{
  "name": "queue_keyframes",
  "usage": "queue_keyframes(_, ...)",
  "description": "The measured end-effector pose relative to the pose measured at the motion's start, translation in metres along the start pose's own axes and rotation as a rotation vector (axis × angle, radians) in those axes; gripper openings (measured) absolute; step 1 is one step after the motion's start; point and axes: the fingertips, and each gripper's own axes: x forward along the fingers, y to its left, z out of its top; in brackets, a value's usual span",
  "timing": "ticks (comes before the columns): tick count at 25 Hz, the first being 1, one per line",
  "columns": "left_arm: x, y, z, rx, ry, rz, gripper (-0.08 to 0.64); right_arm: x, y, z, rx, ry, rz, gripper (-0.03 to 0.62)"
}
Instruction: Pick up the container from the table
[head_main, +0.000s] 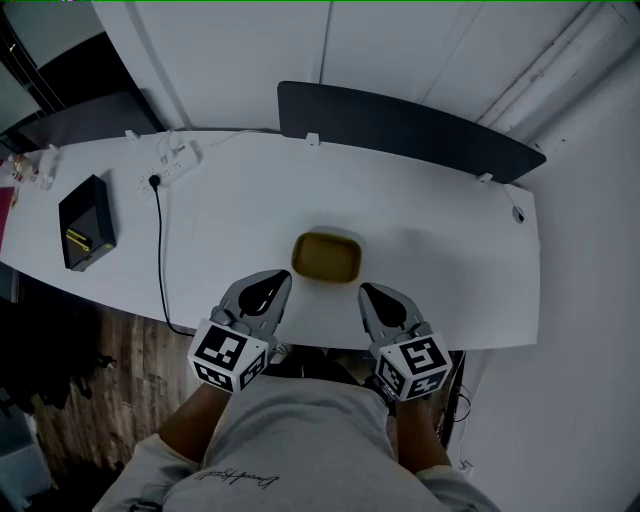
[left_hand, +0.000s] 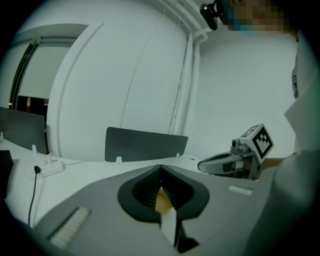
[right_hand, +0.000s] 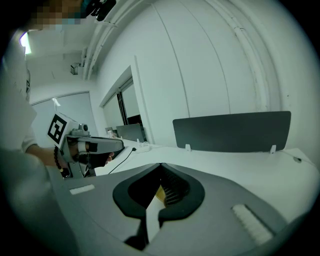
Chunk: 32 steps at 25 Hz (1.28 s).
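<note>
Closest up is the person's grey shirt (head_main: 290, 440), filling the bottom of the head view, with both forearms reaching out over the near edge of the white table (head_main: 440, 240). Each hand has a tool, and each tool carries a black and white marker cube (head_main: 228, 356) at the back.

The left tool (head_main: 282, 278) has its jaws pinched all the way together with nothing caught between them. In the left gripper view the two tips (left_hand: 160, 168) meet in a point. Same deal for the right tool (head_main: 366, 290): tips closed against each other (right_hand: 160, 165) and nothing held.

The container (head_main: 327, 257) is a shallow yellowish tub with rounded corners. It sits flat on the table just ahead of the two tools, roughly between them and closer to the left one. Neither tool is touching it as far as I can see. Both gripper views catch a sliver of yellow (left_hand: 163, 200) (right_hand: 158, 194) through the hollow behind the closed tips.

Other stuff: a dark divider panel (head_main: 400, 125) stands along the far edge of the table. Off to the left are a white power strip (head_main: 176, 163), a black cable (head_main: 160, 250) running down over the near edge, and a black box (head_main: 85, 222), all well apart from the container.
</note>
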Motion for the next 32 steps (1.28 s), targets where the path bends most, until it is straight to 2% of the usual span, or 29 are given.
queue_keyframes(10,0.014,0.017,-0.015,-0.012,0.038,0.027,0.002,0.014,-0.02,-0.011,0.01,0.036,-0.009,0.015)
queue_keyframes(32,0.059,0.051,-0.064,-0.035,0.135,0.033,0.002,0.052,-0.055,-0.05,0.021,0.121,-0.032,0.015)
